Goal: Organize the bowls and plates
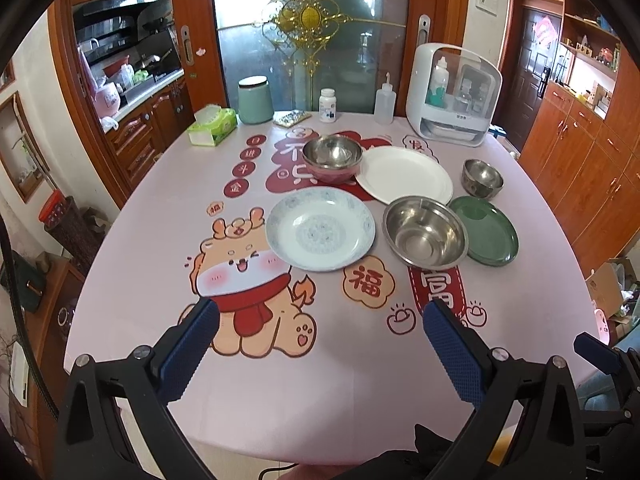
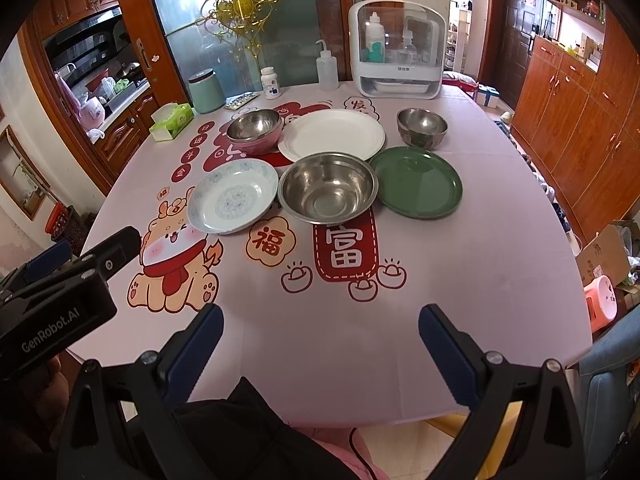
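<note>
So both claws, left gripper [image 1: 320, 332] and right gripper [image 2: 320, 330], gape wide, holding nothing; steel bowl [image 2: 328, 187] sits upright, mouth up.

left wrist: near table [image 1: 320, 380] edge, facing across | right wrist: same, further right | shared: dishes mid-table

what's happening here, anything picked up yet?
Nothing yet. Both the left gripper and the right gripper hover open over the near table edge, holding nothing. Spread singly on the pink tablecloth: patterned plate, white plate, green plate, large steel bowl, pink-sided bowl, small steel bowl. No stacking done.
</note>
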Demonstrator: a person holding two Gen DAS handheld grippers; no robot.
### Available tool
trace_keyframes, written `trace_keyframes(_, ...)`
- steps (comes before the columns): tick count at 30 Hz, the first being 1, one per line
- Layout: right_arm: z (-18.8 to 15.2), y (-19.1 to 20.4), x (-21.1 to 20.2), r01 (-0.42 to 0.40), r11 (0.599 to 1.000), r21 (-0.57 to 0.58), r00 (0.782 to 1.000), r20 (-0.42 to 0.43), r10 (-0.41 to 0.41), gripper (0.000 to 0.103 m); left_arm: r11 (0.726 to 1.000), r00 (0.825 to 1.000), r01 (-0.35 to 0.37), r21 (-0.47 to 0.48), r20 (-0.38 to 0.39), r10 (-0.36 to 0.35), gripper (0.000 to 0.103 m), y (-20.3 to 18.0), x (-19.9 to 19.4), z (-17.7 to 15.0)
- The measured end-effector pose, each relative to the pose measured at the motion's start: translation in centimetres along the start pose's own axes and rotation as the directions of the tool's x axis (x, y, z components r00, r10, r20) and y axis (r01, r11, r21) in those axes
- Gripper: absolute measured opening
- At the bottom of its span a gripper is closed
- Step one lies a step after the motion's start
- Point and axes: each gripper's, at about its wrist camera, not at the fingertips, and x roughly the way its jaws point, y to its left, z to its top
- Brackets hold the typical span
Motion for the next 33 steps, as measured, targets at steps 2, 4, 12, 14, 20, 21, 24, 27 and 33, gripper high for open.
trace_keyframes(2,-0.3,0.0,0.0,0.002,1.0,0.006,1.0,-0.009,-0.002,0.099,1.0,1.0,0.007,-0.006,-0.02,-0.007,0.101,0.4,0.2,0.0)
trace_keyframes(4,-0.3,0.1,0.0,0.003,1.0,0.013,1.0,-0.017,-0.003,0.099,1.0,0.999,0.013,-0.009,-0.043,-0.013,0.101,0.6,0.5,-0.3)
trace_keyframes(12,-1.6,0.1,-0.1,-0.006,0.997,0.071,1.0,-0.026,0.008,0.099,0.998,0.991,0.061,-0.018,-0.116,-0.063,0.101,1.8,1.7,-1.1)
trace_keyframes(14,-1.7,0.1,-0.3,-0.015,0.996,0.092,1.0,-0.012,0.016,0.098,0.996,0.989,0.082,-0.02,-0.124,-0.084,0.101,2.1,2.0,-1.2)
trace_keyframes(20,-2.1,-0.2,-0.8,-0.043,0.988,0.148,0.998,0.041,0.038,0.098,0.993,0.983,0.116,-0.021,-0.139,-0.118,0.101,2.8,2.8,-1.2)
trace_keyframes(21,-2.1,-0.2,-0.9,-0.047,0.987,0.154,0.998,0.047,0.04,0.098,0.993,0.982,0.119,-0.023,-0.144,-0.121,0.101,2.8,2.9,-1.1)
trace_keyframes(24,-1.9,-0.4,-1.2,-0.053,0.985,0.164,0.997,0.067,0.042,0.098,0.991,0.981,0.127,-0.029,-0.142,-0.13,0.101,2.8,3.1,-0.7)
trace_keyframes(27,-1.4,-1.0,-1.1,-0.069,0.983,0.171,0.995,0.087,0.054,0.098,0.991,0.982,0.128,-0.026,-0.137,-0.131,0.101,2.2,3.4,0.0)
trace_keyframes(33,0.4,-2.8,-0.7,-0.095,0.98,0.175,0.991,0.114,0.076,0.098,0.991,0.983,0.124,-0.055,-0.128,-0.13,0.101,1.2,4.3,2.1)
